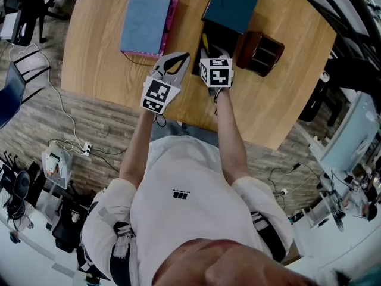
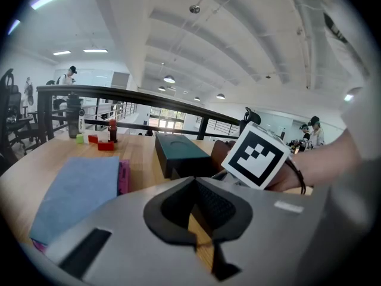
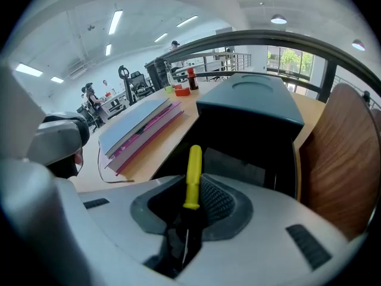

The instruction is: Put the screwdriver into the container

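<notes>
The wooden tabletop (image 1: 101,70) has a rounded left edge and a straight near edge. A blue book on a pink one (image 1: 146,25) lies toward the far left, with a thin dark cord (image 3: 119,180) beside it on the near side. A dark teal container (image 1: 229,8) sits at the middle of the far edge, and a brown wooden holder (image 1: 260,52) is just beside it on the right. Along the far edge stand a dark bottle (image 2: 72,115), a small red bottle (image 2: 112,131), red blocks (image 2: 106,145) and a green block (image 2: 79,139).
</notes>
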